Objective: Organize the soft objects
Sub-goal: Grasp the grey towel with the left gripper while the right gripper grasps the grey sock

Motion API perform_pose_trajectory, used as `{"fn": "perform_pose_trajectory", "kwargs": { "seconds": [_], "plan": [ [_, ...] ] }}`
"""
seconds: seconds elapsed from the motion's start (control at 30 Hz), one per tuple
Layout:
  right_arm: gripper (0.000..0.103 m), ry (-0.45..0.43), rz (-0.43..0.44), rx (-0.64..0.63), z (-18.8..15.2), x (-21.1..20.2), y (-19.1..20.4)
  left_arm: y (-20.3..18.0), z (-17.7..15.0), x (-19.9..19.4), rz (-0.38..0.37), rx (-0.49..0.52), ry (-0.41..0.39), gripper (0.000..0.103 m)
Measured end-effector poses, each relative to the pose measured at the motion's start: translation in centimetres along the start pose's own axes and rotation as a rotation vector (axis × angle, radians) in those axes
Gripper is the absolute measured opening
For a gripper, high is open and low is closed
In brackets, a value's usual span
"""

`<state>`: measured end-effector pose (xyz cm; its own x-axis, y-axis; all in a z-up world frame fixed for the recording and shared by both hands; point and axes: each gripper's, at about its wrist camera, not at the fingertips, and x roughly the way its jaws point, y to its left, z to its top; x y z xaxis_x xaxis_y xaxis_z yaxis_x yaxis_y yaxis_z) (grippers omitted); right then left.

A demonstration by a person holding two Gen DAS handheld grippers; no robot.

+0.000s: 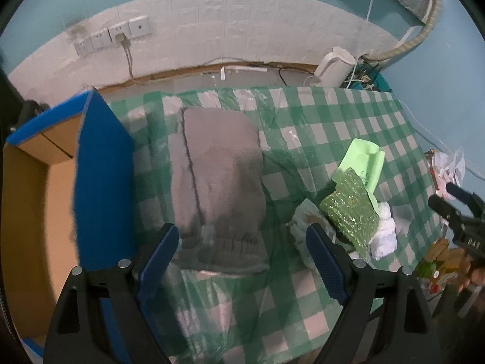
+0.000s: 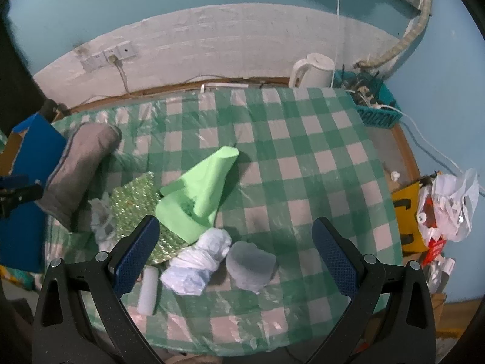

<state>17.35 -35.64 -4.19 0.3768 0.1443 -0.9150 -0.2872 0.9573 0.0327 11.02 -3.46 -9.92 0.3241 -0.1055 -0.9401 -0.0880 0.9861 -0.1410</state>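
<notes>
Fingers (image 1: 163,251) of both grippers wide apart, empty, above grey towel (image 1: 218,188) and plastic bag (image 2: 197,261).

fuzzy grey fleece blanket (image 1: 216,188) on a glossy plastic-covered checked tablecloth (image 2: 303,157); shiny green bubble wrap (image 1: 350,209); matt cardboard box (image 1: 36,200).

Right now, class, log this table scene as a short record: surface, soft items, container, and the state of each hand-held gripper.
surface: green checked tablecloth under clear plastic
soft items: folded grey blanket; green bubble wrap; light green paper bag; white plastic bag; round grey sponge; white foam roll
container: blue cardboard box, open, left of the blanket
left hand-held gripper: open, empty
right hand-held gripper: open, empty
</notes>
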Motion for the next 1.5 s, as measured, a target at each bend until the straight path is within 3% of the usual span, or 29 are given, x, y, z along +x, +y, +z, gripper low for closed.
{"fn": "perform_pose_trajectory", "kwargs": {
  "seconds": [0.53, 0.93, 1.0, 1.07, 1.1, 1.17, 1.33, 1.5],
  "plan": [
    [0.097, 0.133, -0.027, 0.010, -2.4, 4.8, -2.3, -0.5, 0.8, 4.2, 0.036, 0.008, 0.076, 0.087],
    [0.073, 0.216, -0.001, -0.013, -3.7, 8.0, -2.4, -0.3, 1.1, 5.2, 0.047, 0.004, 0.096, 0.087],
    [0.063, 0.222, 0.007, -0.036, -3.8, 8.1, -2.1, 0.0, 1.1, 5.3, 0.044, -0.005, 0.100, 0.087],
    [0.044, 0.234, 0.018, -0.050, -4.1, 8.2, -1.8, -0.1, 1.1, 5.5, 0.048, -0.004, 0.103, 0.087],
    [0.042, 0.236, 0.013, -0.059, -4.1, 8.2, -1.7, -0.1, 1.1, 5.5, 0.050, -0.003, 0.103, 0.087],
    [0.029, 0.224, 0.011, -0.069, -4.1, 7.9, -1.7, -0.2, 1.1, 5.7, 0.055, 0.002, 0.108, 0.087],
    [0.025, 0.178, 0.033, 0.018, -3.2, 6.8, -3.3, -0.3, 1.0, 6.0, 0.064, 0.012, 0.115, 0.087],
    [0.025, 0.155, 0.114, 0.144, -2.4, 6.2, -5.1, -0.6, 0.9, 6.5, 0.085, 0.031, 0.129, 0.087]
  ]
}}
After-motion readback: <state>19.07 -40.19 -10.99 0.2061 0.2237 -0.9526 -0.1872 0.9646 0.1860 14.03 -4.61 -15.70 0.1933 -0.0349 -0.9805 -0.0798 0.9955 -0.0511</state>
